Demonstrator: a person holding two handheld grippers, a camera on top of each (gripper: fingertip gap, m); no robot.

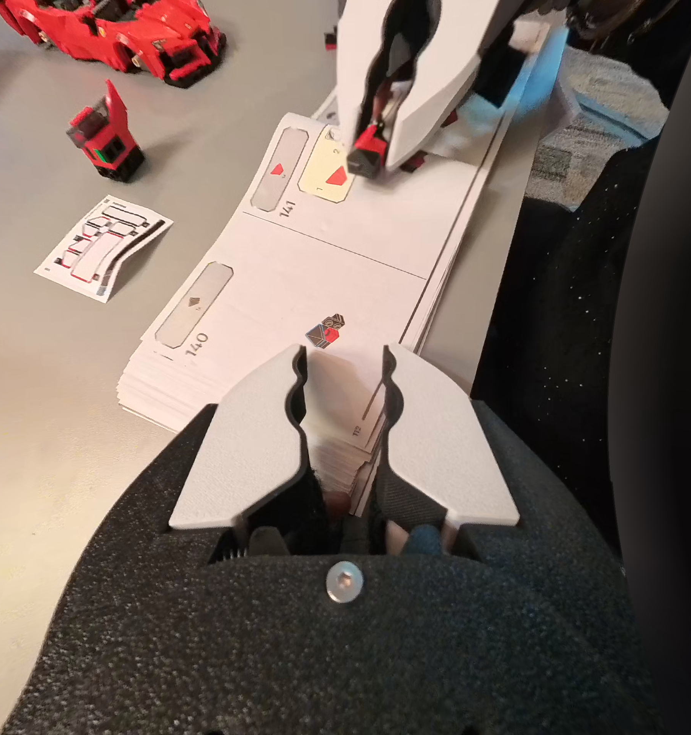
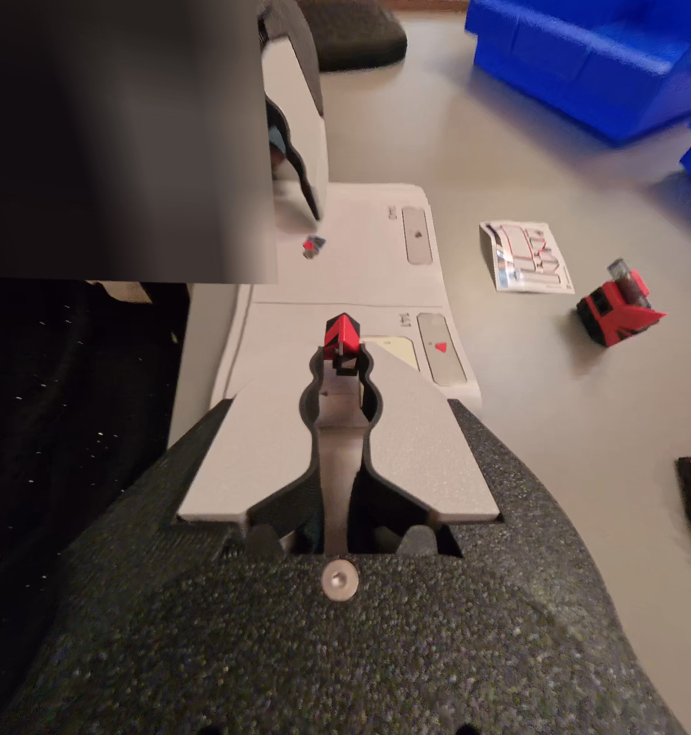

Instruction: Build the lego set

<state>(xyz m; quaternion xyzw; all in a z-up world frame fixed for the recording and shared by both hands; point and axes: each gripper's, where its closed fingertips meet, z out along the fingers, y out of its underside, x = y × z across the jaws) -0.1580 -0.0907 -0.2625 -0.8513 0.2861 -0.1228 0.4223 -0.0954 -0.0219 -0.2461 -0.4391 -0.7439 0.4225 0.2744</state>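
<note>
My left gripper (image 1: 344, 354) is open and empty, low over the near end of the open instruction booklet (image 1: 336, 258). My right gripper (image 2: 342, 352) is shut on a small red and black lego piece (image 2: 342, 332) and holds it just above the far page of the booklet (image 2: 336, 286). In the left wrist view the right gripper (image 1: 375, 147) comes in from the top with the piece (image 1: 362, 159) at its tips. A red lego car (image 1: 109, 35) stands at the far left. A small red and black sub-build (image 1: 105, 135) stands on the table, also in the right wrist view (image 2: 614, 310).
A sticker sheet (image 1: 103, 248) lies left of the booklet, also seen in the right wrist view (image 2: 527, 258). Blue bins (image 2: 594, 59) stand at the back right. The grey table edge (image 1: 507, 191) runs beside the booklet, with a person's dark speckled clothing (image 1: 574, 278) past it. Some 10 cm of space lies between my two pairs of fingers. The left gripper is farther from the red lego car (image 1: 109, 35), some 30 cm, than the right, some 20 cm.
</note>
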